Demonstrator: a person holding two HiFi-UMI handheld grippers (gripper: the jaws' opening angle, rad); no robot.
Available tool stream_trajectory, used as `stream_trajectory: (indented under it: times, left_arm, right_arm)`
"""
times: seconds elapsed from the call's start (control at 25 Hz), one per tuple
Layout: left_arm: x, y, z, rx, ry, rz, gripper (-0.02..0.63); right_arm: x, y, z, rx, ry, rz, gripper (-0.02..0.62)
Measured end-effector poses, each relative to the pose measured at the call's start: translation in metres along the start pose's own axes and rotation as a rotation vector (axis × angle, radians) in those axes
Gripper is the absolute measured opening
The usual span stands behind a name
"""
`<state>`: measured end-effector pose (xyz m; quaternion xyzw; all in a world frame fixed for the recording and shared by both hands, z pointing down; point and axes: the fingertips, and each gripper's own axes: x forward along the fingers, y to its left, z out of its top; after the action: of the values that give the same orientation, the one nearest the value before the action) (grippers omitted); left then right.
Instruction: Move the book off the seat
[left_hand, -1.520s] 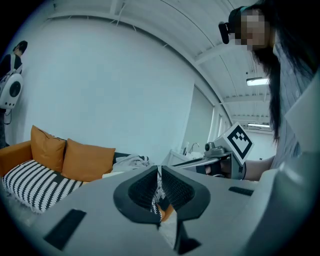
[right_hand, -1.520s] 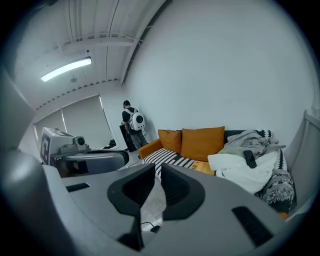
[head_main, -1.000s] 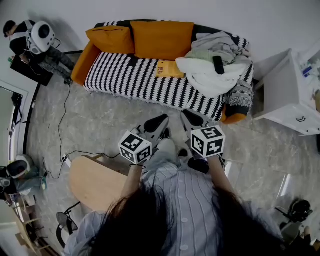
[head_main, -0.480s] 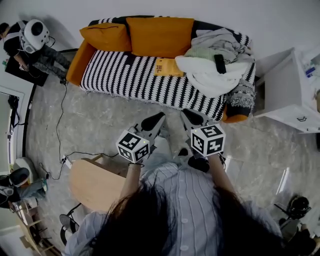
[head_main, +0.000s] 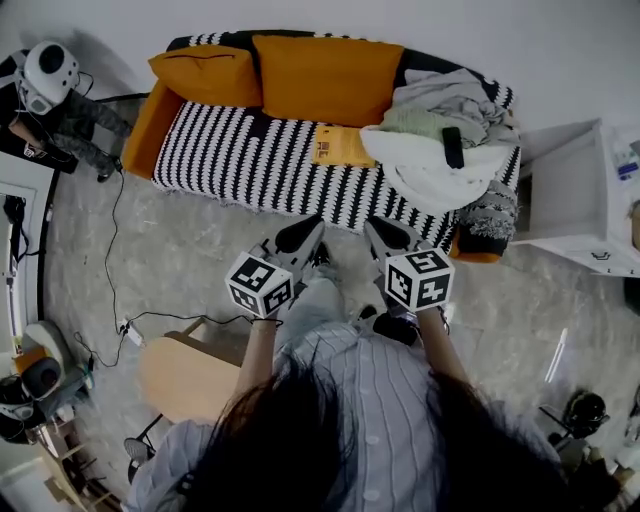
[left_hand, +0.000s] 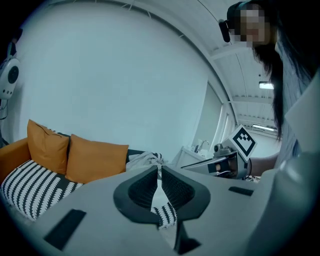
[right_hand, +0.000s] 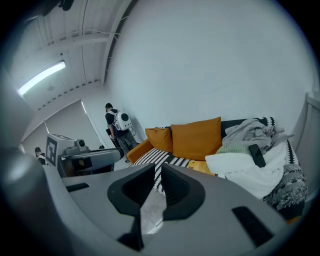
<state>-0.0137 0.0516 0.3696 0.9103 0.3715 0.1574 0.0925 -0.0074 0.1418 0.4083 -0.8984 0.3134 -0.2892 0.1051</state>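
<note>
A thin orange book (head_main: 339, 145) (right_hand: 202, 167) lies flat on the black-and-white striped seat of the sofa (head_main: 250, 155), just left of a heap of white and grey laundry (head_main: 440, 140). Both grippers hover over the floor in front of the sofa, well short of the book. My left gripper (head_main: 303, 233) (left_hand: 159, 172) is shut with nothing between its jaws. My right gripper (head_main: 385, 234) (right_hand: 157, 170) is shut and empty too. The book is hidden in the left gripper view.
Two orange cushions (head_main: 325, 75) lean on the sofa back. A black remote (head_main: 452, 146) lies on the laundry. A white cabinet (head_main: 580, 195) stands right of the sofa, a wooden stool (head_main: 190, 375) at my left, a cable (head_main: 120, 250) on the floor. A person (head_main: 50, 95) stands far left.
The view has shifted slightly: the sofa sits a little nearer and both grippers have edged forward toward it. Both stay shut.
</note>
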Motion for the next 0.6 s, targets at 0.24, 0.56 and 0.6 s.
stream_trajectory:
  times: [0.24,0.56,0.6]
  left_arm:
    - [0.009,0.067,0.017,-0.023,0.011,-0.01,0.014]
    - [0.023,0.141,0.021,-0.044,0.053,-0.063,0.014]
    - [0.027,0.148,0.022,-0.044,0.055,-0.073,0.014]
  right_arm:
    - [0.051,-0.007,0.031,0.023,0.012,-0.046,0.049]
    - [0.104,-0.025,0.057,0.066,0.014,-0.139,0.049]
    - [0.108,-0.03,0.06,0.073,0.008,-0.154,0.049]
